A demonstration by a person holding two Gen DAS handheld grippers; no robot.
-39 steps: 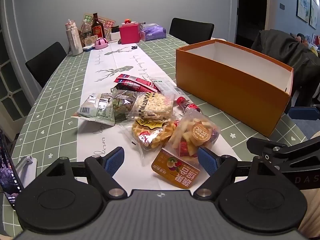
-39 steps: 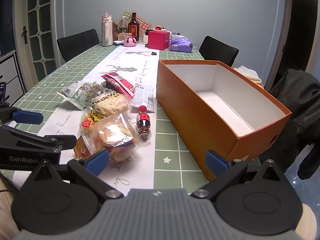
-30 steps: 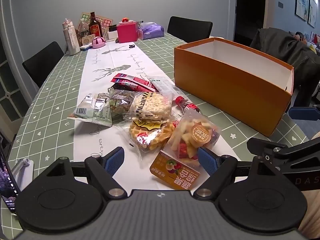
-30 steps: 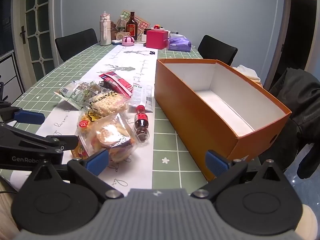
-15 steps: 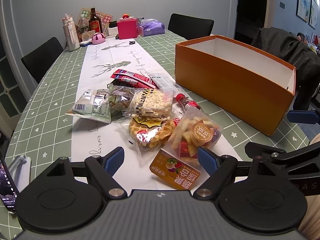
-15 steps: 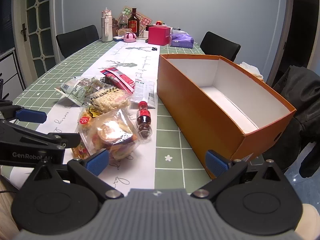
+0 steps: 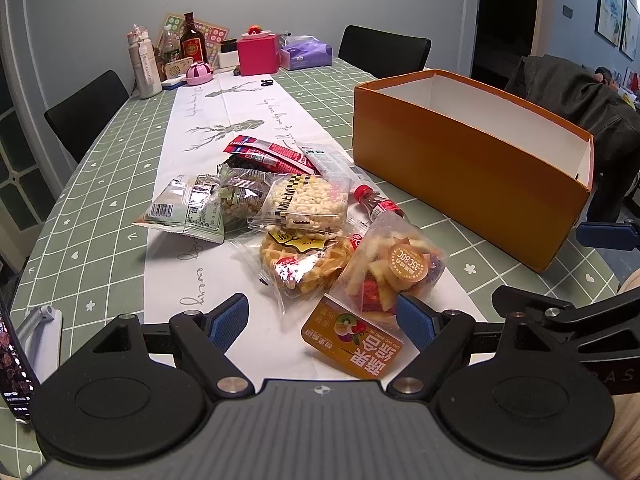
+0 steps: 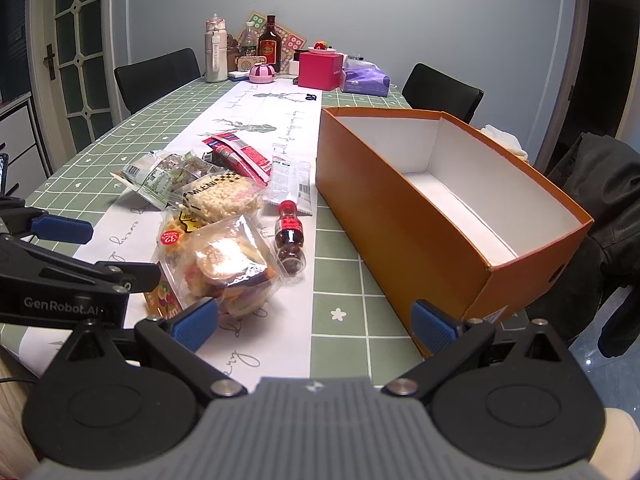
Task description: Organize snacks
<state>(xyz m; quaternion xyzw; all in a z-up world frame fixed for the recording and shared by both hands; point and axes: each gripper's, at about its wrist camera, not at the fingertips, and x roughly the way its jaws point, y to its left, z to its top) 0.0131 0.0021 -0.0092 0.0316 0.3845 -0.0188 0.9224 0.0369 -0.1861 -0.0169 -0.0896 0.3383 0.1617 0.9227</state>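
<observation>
A heap of snack packets lies on the white runner: a dried-fruit bag (image 7: 394,276) (image 8: 228,264) nearest, a waffle pack (image 7: 304,260), a puffed-rice bar (image 7: 308,202) (image 8: 220,196), a green packet (image 7: 188,210), red packets (image 7: 268,152) (image 8: 240,156) and a small cola-shaped bottle (image 7: 374,204) (image 8: 290,234). To their right stands an open, empty orange box (image 7: 472,164) (image 8: 440,208). My left gripper (image 7: 322,322) hovers open just short of the fruit bag. My right gripper (image 8: 316,320) is open near the box's front corner, holding nothing.
Bottles (image 8: 270,46), a pink box (image 8: 320,70), a purple tissue pack (image 8: 366,80) and a pink bowl (image 7: 199,72) crowd the far end. Black chairs (image 7: 384,54) ring the green checked table (image 7: 100,184). A dark jacket (image 8: 600,208) hangs at right; a phone (image 7: 14,368) sits at left.
Both grippers have shifted only slightly, with small changes in viewing angle. The snacks and the box have not moved, and both grippers stay open.
</observation>
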